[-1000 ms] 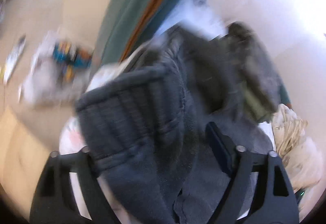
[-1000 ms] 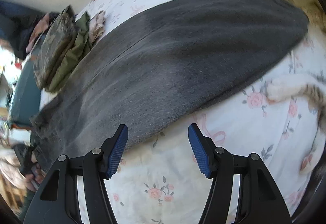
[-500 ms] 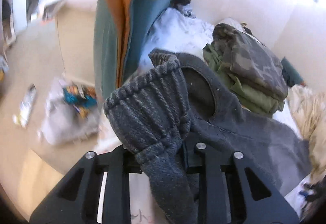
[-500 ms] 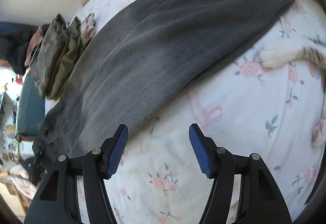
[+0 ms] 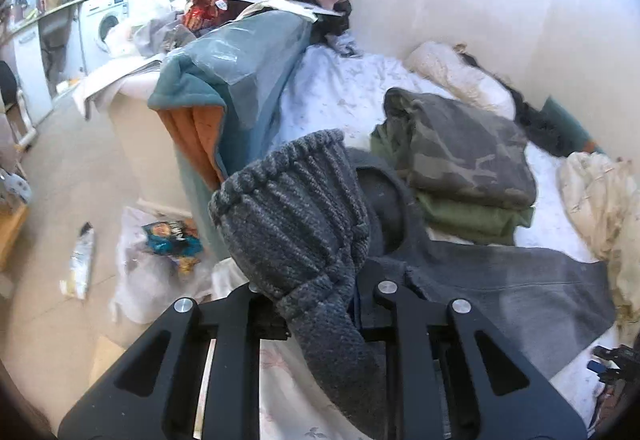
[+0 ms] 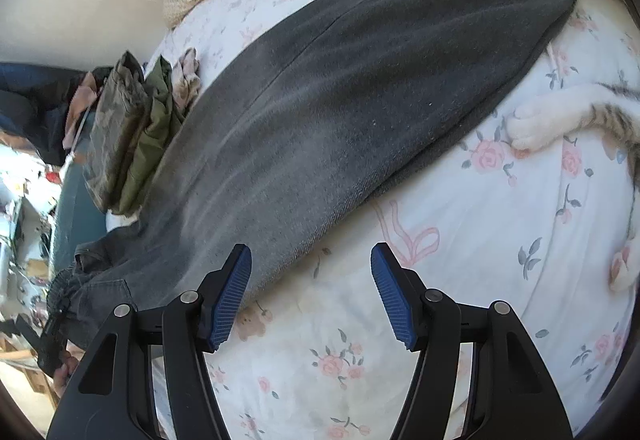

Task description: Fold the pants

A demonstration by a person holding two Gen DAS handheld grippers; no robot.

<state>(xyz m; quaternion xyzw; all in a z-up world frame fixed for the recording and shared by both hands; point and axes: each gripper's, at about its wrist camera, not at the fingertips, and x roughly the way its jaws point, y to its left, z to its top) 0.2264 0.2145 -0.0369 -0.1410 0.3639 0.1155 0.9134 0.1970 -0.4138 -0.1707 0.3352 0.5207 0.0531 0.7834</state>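
Dark grey pants (image 6: pixel 340 111) lie stretched flat across the floral bed sheet (image 6: pixel 480 240), folded lengthwise. My left gripper (image 5: pixel 320 304) is shut on the pants' ribbed waistband (image 5: pixel 292 215), which bunches up over the jaws at the bed's edge; the legs (image 5: pixel 520 292) trail off to the right. My right gripper (image 6: pixel 310 294) is open and empty, hovering just above the sheet at the near edge of the pants' middle. The left gripper also shows at far left in the right wrist view (image 6: pixel 56 320).
A folded camouflage garment on an olive one (image 5: pixel 460 167) sits on the bed beside the waistband, also in the right wrist view (image 6: pixel 128 135). A cat's white paw (image 6: pixel 540 123) rests on the sheet near the pants' hem. A teal-orange blanket (image 5: pixel 224 103) hangs at the bedside; litter lies on the floor (image 5: pixel 168 240).
My left gripper has closed on the waistband and lifted it, tilting its view up toward the room. My right gripper has drifted slightly and stays open.
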